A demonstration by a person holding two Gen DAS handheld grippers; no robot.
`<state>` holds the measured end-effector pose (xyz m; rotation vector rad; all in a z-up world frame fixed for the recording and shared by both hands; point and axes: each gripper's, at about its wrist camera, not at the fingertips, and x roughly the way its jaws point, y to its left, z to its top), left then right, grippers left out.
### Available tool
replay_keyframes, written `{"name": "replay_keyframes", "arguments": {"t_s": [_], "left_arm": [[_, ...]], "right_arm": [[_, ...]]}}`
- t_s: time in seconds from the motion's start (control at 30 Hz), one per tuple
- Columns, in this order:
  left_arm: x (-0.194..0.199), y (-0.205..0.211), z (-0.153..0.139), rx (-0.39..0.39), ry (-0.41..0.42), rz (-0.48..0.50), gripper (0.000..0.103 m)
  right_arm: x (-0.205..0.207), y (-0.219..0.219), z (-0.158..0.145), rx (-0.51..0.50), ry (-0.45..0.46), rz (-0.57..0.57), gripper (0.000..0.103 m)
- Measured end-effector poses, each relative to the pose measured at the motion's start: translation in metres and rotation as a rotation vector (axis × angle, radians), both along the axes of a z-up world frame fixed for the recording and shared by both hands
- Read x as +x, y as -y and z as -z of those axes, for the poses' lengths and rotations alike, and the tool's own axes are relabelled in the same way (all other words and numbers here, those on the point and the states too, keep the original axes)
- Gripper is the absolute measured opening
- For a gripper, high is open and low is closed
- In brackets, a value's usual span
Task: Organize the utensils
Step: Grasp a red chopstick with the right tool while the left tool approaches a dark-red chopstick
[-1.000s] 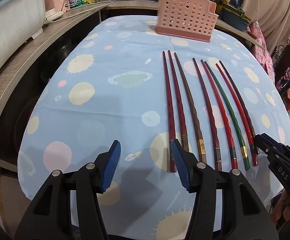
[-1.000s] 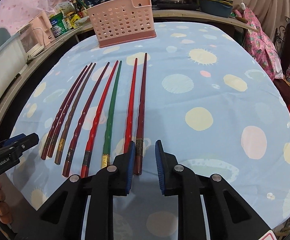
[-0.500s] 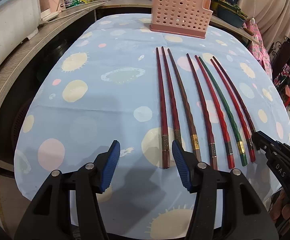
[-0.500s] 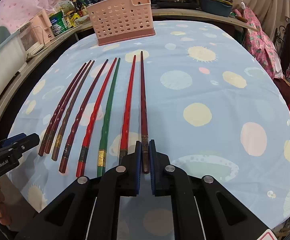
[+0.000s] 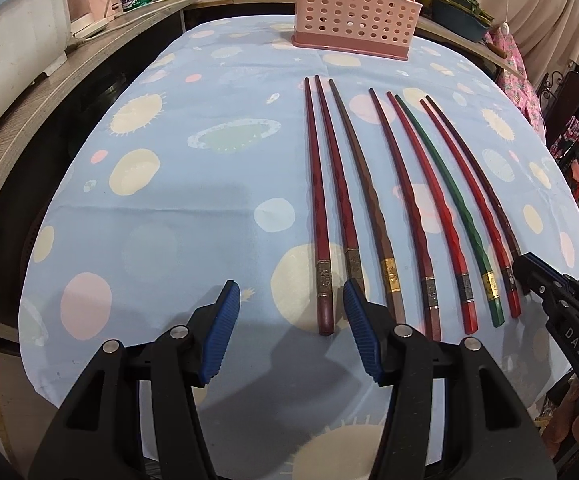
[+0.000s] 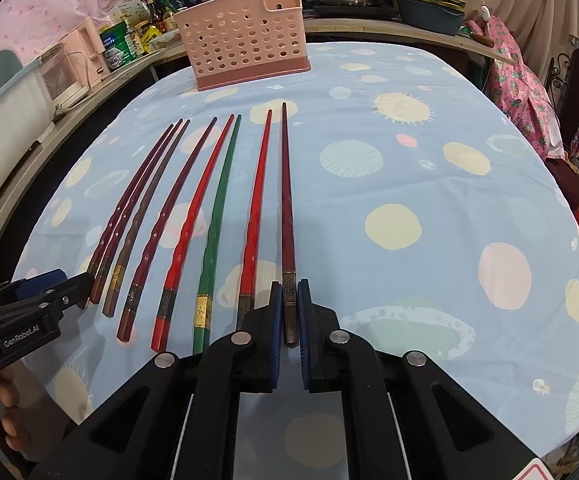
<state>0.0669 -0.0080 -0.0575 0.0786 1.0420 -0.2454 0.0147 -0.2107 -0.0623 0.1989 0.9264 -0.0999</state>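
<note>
Held chopstick (image 6: 287, 216): last in the row toward the surface's right edge, long axis running from near edge to far edge, toward the pink holder (image 6: 245, 42).
Right tongs (image 6: 288, 312): clamped on its butt end.
Left tongs (image 5: 291, 328): half-open, empty, straddling the leftmost chopstick (image 5: 315, 204).

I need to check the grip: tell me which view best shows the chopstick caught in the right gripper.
The right wrist view: the dark chopstick runs full length from between the right gripper's pads. The left wrist view shows it curved at the frame's edge, its thick end hidden by that gripper.
</note>
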Motion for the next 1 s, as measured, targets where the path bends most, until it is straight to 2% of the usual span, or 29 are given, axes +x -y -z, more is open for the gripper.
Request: {"name": "replay_keyframes", "arguments": {"t_s": [0.37, 0.57, 0.83, 1.0], "left_arm": [[0.0008, 0.0000, 0.0005, 0.007, 0.007, -0.001, 0.050], [0.0019, -0.0030, -0.0003, 0.006, 0.002, -0.013, 0.039], [0.0033, -0.0056, -0.0009, 0.017, -0.005, -0.013, 0.011], [0.0030, -0.0049, -0.0008, 0.025, -0.006, -0.006, 0.009]], "right_arm": [[-0.0012, -0.0007, 0.0003, -0.002, 0.002, -0.001, 0.007], [-0.0013, -0.0012, -0.0003, -0.005, 0.005, -0.005, 0.007], [-0.0017, -0.0013, -0.0003, -0.004, 0.005, -0.006, 0.007], [-0.0020, -0.0014, -0.0004, -0.003, 0.002, -0.004, 0.007]]}}
